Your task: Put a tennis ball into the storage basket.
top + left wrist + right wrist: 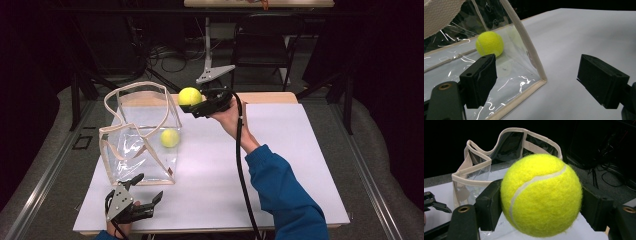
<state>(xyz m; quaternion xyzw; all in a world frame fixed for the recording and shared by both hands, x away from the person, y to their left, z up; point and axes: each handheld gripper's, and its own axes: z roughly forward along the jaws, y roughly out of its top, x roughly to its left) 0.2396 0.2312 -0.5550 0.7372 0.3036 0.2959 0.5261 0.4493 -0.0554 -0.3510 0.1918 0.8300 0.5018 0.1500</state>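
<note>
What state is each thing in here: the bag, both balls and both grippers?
Clear plastic bag with beige trim: upright, top open.
Yellow tennis ball in bag: resting inside.
Second yellow tennis ball: held above the bag's rim.
Right gripper: shut on it.
Left gripper: open, empty.

Bright lit table [280,150], dark surroundings, glare on plastic bag [454,60].

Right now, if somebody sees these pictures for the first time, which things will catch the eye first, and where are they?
First is the yellow tennis ball clamped in the right gripper, held in the air beside the upper right rim of the clear bag. A second tennis ball already lies inside that bag, which stands on the left of the white table. The left gripper waits open at the table's near left edge.
</note>
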